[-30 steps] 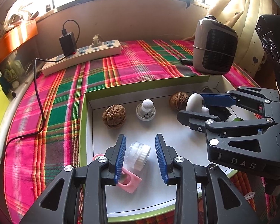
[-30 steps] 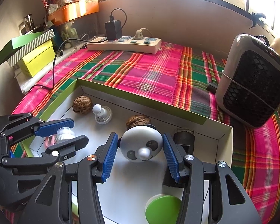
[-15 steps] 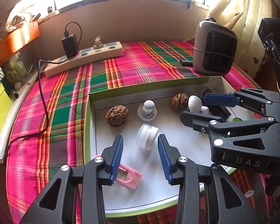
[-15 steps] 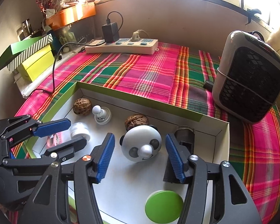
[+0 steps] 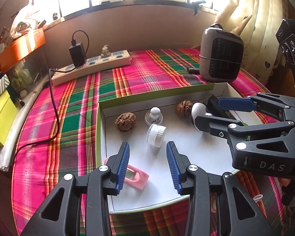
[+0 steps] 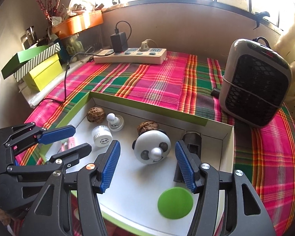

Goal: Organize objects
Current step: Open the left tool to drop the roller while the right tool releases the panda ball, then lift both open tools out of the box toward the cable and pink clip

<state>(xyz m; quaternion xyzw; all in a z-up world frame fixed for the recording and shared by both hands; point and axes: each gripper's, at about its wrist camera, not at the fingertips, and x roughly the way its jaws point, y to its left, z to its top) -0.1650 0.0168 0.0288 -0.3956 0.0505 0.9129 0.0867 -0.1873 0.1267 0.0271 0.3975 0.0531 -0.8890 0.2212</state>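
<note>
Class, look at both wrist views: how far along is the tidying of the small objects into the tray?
Done: the small jar, panda toy, both walnuts, pink piece and green disc lie inside the tray. In hand: nothing; the left tool and right tool are open and empty. Left: little that shows; no loose small object is visible on the cloth.

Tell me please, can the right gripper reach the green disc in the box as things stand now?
Probably yes. The green disc lies flat and uncovered just below the open right gripper, with the panda toy beyond it; being flat, it may be hard to pinch.
</note>
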